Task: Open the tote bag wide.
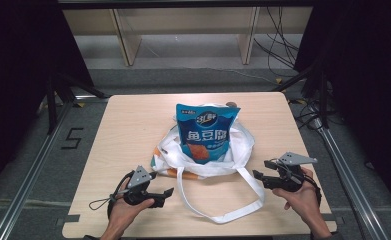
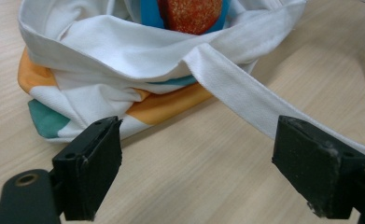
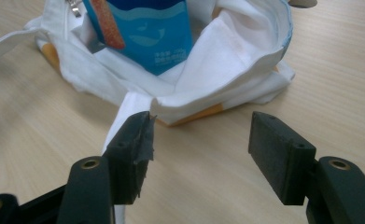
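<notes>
high view: a white tote bag lies crumpled at the centre of the frame on the wooden table, with a blue snack packet standing upright in its mouth, upper half above the rim. the packing step appears done; closing or lifting the bag by its long white handle, looped toward the lower centre of the frame, appears to remain.

left gripper, lower left of the frame: jaws released and spread, holding nothing, just short of the bag's orange-and-teal corner. in the left gripper view the handle strap runs diagonally toward the right-hand jaw; contact cannot be confirmed.

right gripper, lower right of the frame: jaws released, empty, aimed at the bag rim, near but apart.
</notes>
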Demonstrator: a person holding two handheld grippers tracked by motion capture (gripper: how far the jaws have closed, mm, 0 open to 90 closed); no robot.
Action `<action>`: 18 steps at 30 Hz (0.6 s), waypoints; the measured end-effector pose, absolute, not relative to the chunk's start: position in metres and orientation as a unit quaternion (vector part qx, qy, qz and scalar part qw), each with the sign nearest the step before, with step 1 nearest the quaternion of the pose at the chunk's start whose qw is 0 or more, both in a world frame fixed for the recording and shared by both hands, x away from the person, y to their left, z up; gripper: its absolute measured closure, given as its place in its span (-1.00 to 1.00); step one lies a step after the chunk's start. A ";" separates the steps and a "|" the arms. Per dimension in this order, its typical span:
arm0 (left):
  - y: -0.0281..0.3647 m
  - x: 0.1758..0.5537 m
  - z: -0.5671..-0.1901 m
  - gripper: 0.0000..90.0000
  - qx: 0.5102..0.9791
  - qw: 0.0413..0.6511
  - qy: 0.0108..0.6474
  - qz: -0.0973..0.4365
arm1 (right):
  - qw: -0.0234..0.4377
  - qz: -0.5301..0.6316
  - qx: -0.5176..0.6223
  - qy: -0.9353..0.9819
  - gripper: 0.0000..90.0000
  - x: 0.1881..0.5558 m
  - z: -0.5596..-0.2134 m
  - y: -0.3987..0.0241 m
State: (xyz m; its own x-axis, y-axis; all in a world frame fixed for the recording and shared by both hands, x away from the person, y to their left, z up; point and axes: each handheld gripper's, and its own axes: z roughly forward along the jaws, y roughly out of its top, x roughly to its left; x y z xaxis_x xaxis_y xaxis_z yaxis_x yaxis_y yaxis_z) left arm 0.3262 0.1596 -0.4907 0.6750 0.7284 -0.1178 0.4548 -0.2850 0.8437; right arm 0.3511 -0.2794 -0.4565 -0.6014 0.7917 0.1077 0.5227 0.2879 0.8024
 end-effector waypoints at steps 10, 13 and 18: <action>0.159 0.313 -0.492 -0.67 0.794 0.464 0.364 0.146 | 0.175 0.426 0.407 0.789 -0.13 0.327 -0.459 -0.285; 0.154 0.308 -0.493 -0.67 0.794 0.464 0.366 0.140 | 0.176 0.426 0.404 0.790 -0.14 0.321 -0.460 -0.287; 0.153 0.301 -0.494 -0.67 0.800 0.461 0.358 0.141 | 0.165 0.420 0.421 0.787 -0.16 0.308 -0.467 -0.291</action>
State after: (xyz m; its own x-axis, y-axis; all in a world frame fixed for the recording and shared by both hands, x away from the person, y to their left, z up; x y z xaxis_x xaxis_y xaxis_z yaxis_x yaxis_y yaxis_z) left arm 0.3013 0.1527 -0.4938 0.7035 0.7030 -0.1043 0.4427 -0.3186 0.8382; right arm 0.3084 -0.2910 -0.4666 -0.5911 0.8010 0.0942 0.5243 0.2929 0.7996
